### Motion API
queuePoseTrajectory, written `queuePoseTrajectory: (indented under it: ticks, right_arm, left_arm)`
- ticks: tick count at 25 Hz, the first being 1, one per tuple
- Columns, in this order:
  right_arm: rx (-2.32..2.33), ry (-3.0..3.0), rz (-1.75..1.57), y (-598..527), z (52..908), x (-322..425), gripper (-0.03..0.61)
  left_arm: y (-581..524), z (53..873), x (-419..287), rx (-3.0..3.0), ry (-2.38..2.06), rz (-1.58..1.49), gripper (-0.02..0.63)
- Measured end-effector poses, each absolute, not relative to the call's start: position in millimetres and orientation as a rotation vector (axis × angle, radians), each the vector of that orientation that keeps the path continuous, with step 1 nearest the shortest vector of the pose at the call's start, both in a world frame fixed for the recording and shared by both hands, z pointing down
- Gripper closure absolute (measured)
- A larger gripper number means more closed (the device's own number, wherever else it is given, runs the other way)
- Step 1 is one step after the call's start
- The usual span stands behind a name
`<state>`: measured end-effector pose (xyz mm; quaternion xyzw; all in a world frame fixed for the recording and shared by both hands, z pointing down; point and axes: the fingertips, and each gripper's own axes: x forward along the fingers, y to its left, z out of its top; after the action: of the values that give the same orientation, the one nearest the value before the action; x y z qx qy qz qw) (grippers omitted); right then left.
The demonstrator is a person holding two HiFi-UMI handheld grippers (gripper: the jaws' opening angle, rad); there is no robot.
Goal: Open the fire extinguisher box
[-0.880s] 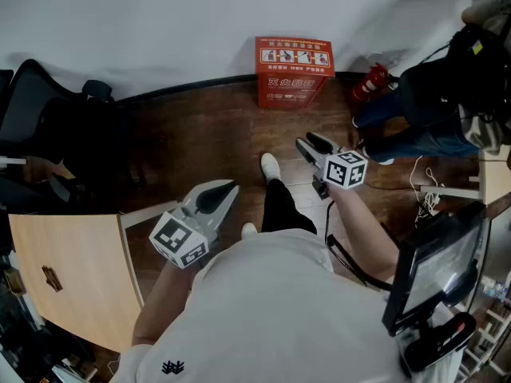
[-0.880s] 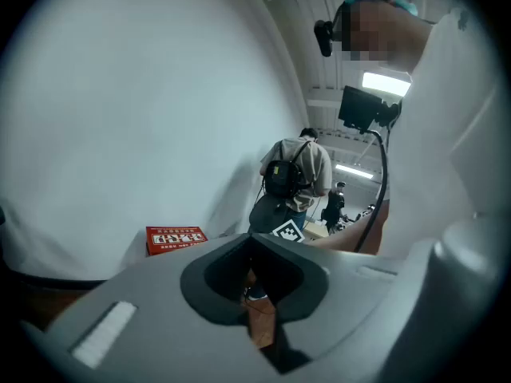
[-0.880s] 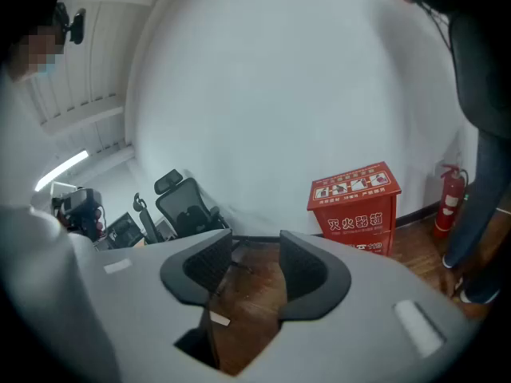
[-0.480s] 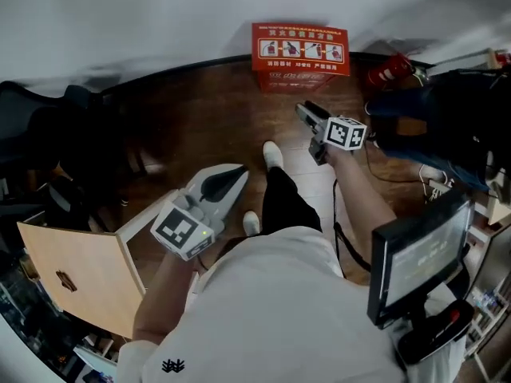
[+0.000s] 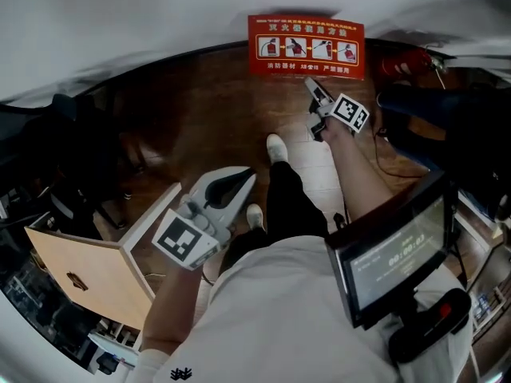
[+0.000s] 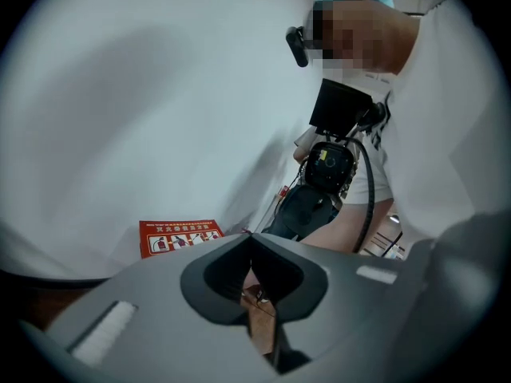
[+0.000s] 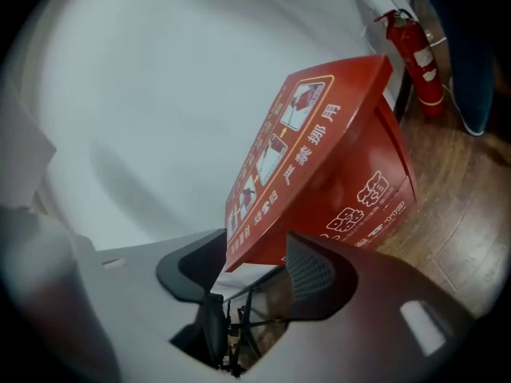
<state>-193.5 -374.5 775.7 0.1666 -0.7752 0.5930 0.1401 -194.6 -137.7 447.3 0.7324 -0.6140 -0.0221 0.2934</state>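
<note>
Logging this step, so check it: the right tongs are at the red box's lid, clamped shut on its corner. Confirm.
Not clamped. The right tongs are at the box lid, but they are open: the jaws stand wide apart, the lid's corner shows between them and neither pad presses on it. The right gripper view shows this.

We see the right gripper [image 7: 259, 255] with jaws wide apart, nothing pinched; the near corner of the red fire extinguisher box [image 7: 359, 190] shows in the gap between them, contact unclear. We note its lid [image 7: 291, 138] carries pictograms and white print, white wall [image 7: 152, 110] behind, and at upper right a red fire extinguisher [image 7: 411, 50] stands by the wall past the box on the wooden floor [image 7: 459, 238]
</note>
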Motion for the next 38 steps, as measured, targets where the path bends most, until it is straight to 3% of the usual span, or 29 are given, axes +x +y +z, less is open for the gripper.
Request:
queuePoseTrajectory:
  ticks: [11,17,31,38]
  right_arm:
    - [0.533,-2.213,1.910,-401.0,803.7,-205.8,0.365]
    - [0.547,-2.172,1.945,-395.0,797.5,-203.4,0.451]
    - [0.467,-2.346,2.048,-407.4,696.8,-215.8,0.480]
    - [0.409,-2.488,1.997,-457.9,643.5,-256.5,0.485]
  left_arm:
    - [-145.6,459.5,-195.0,1.881,-1.585,-0.127,0.613]
    - [-148.9,460.7,-190.8,1.883,-1.553,-0.177,0.612]
    - [-157.5,444.9,-176.6,1.920,-1.489,-0.273,0.612]
    - [-170.2,432.5,-182.5,1.930,-1.485,-0.290,0.614]
